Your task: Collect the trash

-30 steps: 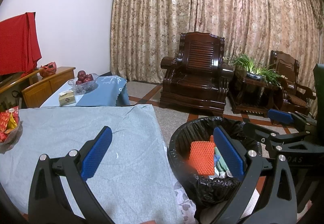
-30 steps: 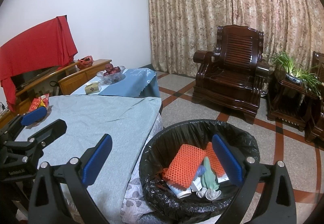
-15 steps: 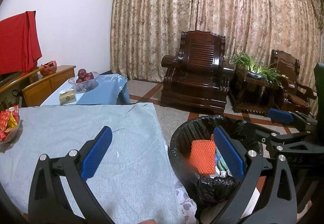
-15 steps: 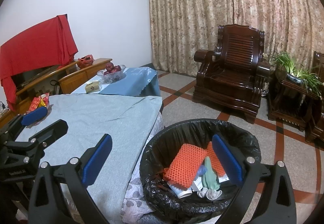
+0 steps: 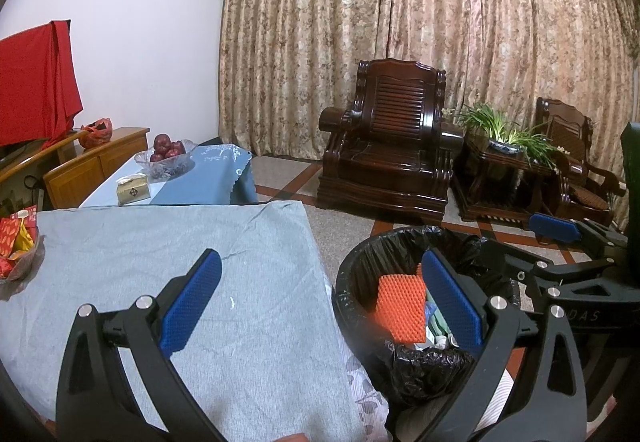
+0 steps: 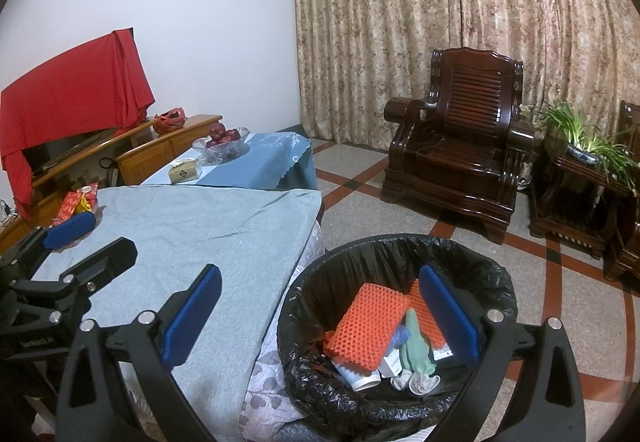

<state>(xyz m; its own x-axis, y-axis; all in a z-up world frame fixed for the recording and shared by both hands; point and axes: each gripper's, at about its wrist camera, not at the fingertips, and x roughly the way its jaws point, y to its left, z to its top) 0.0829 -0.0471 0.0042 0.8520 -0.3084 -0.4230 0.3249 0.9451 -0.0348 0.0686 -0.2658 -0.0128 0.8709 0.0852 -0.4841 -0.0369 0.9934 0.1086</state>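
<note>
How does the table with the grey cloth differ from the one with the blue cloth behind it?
The grey-cloth table lies nearer, beside the black-lined bin; the blue-cloth table is farther, by the wooden cabinet. The blue one carries a glass fruit bowl and a small box; the grey one holds only red packets at its far edge. Both are cloth-covered.

Trash bin (image 6: 396, 254), round, lined with a black plastic bag (image 6: 320, 382) folded over the rim; stands on the floor just beside the worktop's corner. Inside, a loose heap: two orange mesh foam pads (image 6: 366, 326) lying tilted on top, one overlapping the other; a pale green crumpled piece (image 6: 416, 346) between them; a white cup (image 6: 360, 376) on its side beneath; white crumpled scraps (image 6: 418, 382) at the near edge. From the left wrist view only one orange pad (image 5: 400, 306) shows clearly.
</note>
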